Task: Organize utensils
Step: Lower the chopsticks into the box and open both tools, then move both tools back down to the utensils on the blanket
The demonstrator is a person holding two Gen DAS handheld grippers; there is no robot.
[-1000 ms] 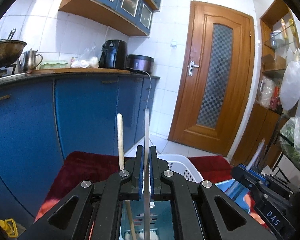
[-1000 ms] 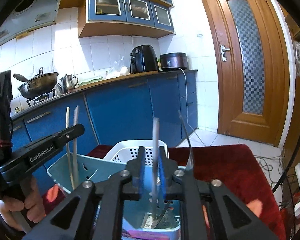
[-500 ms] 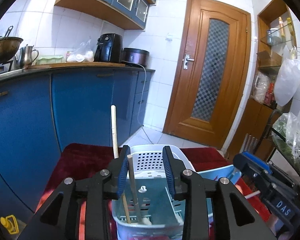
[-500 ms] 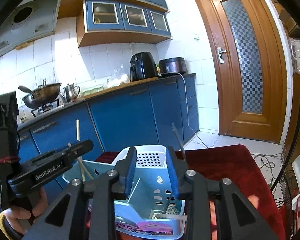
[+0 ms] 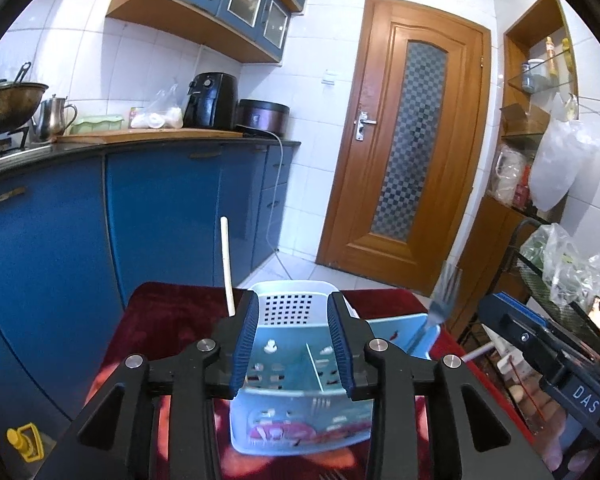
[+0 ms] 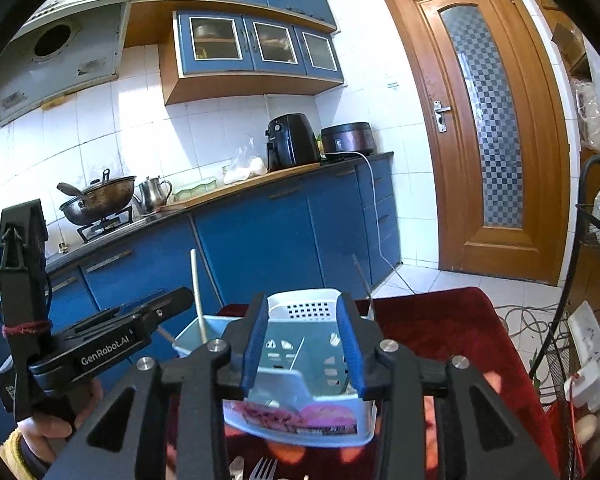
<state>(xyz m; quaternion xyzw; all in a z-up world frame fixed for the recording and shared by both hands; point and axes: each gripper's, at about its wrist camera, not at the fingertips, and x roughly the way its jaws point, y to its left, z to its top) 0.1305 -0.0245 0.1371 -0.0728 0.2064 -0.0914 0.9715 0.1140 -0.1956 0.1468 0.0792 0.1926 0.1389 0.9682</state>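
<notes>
A light blue utensil caddy [image 5: 300, 400] stands on the red cloth, with a white perforated basket [image 5: 288, 304] just behind it. A pale chopstick [image 5: 226, 268] stands upright at its left side and a fork [image 5: 440, 304] leans out of its right side. My left gripper [image 5: 296, 344] hangs above and in front of the caddy; its jaws are opening with nothing between them. In the right wrist view my right gripper [image 6: 304, 340] is likewise over the caddy [image 6: 300, 412], jaws opening and empty. The chopstick [image 6: 198, 296] and fork [image 6: 364, 284] show there too.
The red cloth table [image 6: 440, 320] ends close to the blue cabinets [image 5: 160, 220]. More forks [image 6: 260, 472] lie on the cloth near me. A wire rack with bags [image 5: 548, 280] stands right, and a power strip [image 6: 588, 344] with cables.
Both grippers were shut on upright utensils in the caddy; they have let go, opened, and drawn back and up. The released utensils now rest in the caddy.
</notes>
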